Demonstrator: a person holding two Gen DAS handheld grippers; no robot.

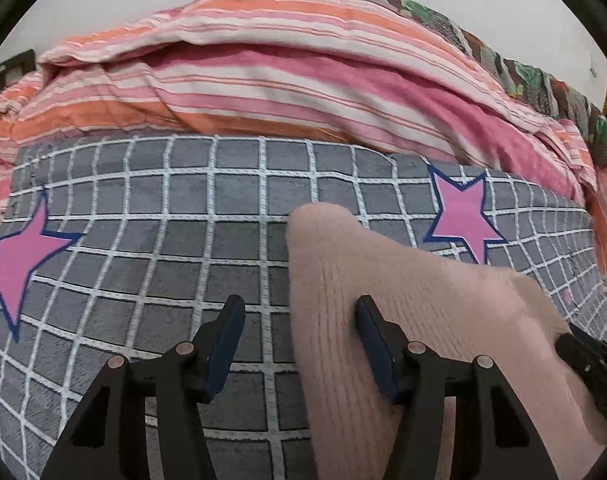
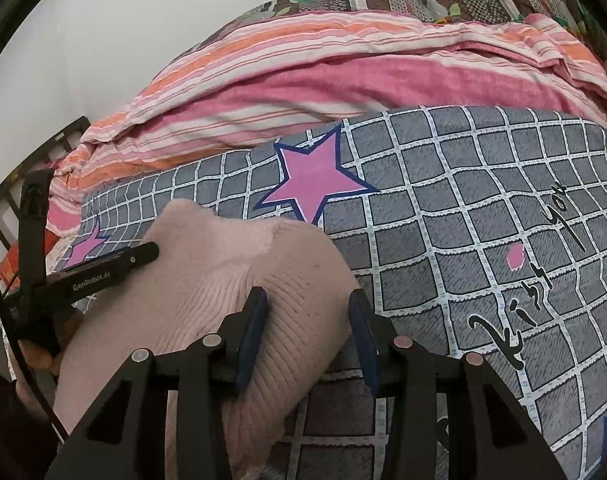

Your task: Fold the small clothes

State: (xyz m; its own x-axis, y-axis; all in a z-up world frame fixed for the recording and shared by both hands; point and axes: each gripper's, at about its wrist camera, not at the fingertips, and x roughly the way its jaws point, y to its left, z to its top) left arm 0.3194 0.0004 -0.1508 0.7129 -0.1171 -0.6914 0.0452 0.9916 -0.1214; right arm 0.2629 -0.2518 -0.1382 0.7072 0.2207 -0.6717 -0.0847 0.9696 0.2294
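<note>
A pale pink ribbed knit garment point(image 1: 383, 300) lies on a grey checked blanket point(image 1: 143, 240) with pink stars. My left gripper point(image 1: 299, 320) is open, its right finger over the garment's left edge and its left finger over bare blanket. In the right wrist view the same garment point(image 2: 239, 280) lies bunched at the lower left. My right gripper point(image 2: 307, 312) is open, its jaws straddling the garment's right edge. The left gripper's finger point(image 2: 115, 264) rests on the garment's left side. The right gripper's body point(image 1: 591, 364) shows at the garment's right.
A pink and orange striped quilt point(image 1: 263, 60) is heaped behind the blanket, with a floral patterned cover point(image 1: 523, 72) beyond it against a white wall. A dark bed frame point(image 2: 7, 200) stands at the left. The blanket point(image 2: 483, 240) bears the words "Kiss You".
</note>
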